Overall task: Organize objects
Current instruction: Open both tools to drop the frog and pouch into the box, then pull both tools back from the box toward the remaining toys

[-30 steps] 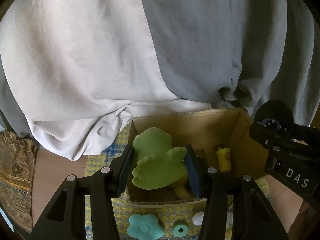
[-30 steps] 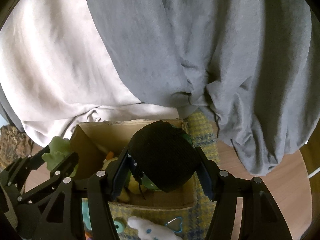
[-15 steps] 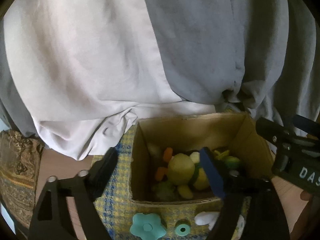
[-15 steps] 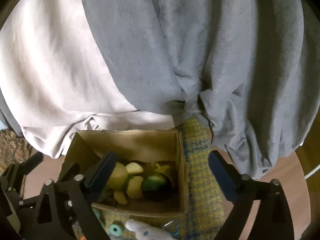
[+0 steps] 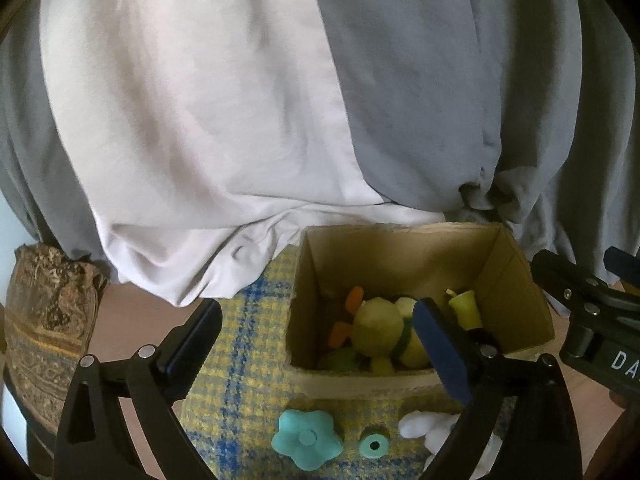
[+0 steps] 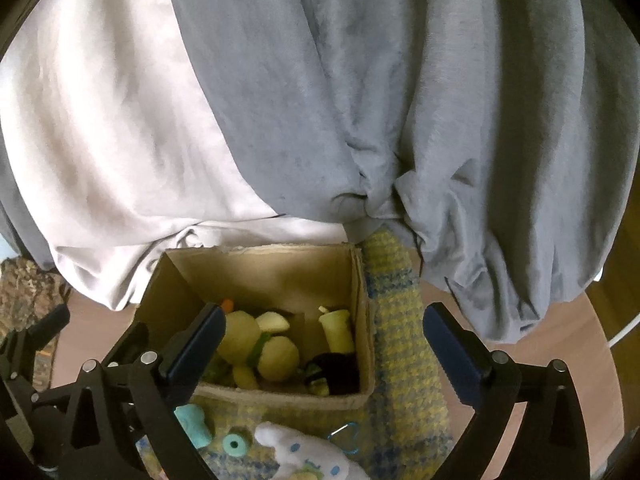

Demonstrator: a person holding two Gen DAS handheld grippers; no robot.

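Observation:
An open cardboard box (image 5: 516, 292) (image 6: 362, 304) stands on a yellow-and-blue checked cloth (image 5: 248, 344). Inside lie a yellow duck plush (image 5: 380, 328) (image 6: 256, 344), a yellow cup-shaped toy (image 5: 466, 308) (image 6: 338, 330) and a black plush (image 6: 334, 372). My left gripper (image 5: 320, 340) is open and empty above the box's front left. My right gripper (image 6: 324, 350) is open and empty above the box; it also shows at the right of the left wrist view (image 5: 592, 320). A teal flower toy (image 5: 306, 444), a teal ring (image 5: 374, 446) (image 6: 234, 446) and a white plush (image 6: 304, 458) lie on the cloth before the box.
Grey and white draped fabric (image 5: 280, 100) (image 6: 360, 100) hangs right behind the box. A patterned brown cushion (image 5: 44, 328) sits at the left. The cloth lies on a wooden table (image 6: 568, 352). A blue heart-shaped clip (image 6: 344, 440) lies beside the white plush.
Both grippers opened. The left let go of a green plush and the right let go of the black plush, which dropped into the box. Both grippers then drew back slightly.

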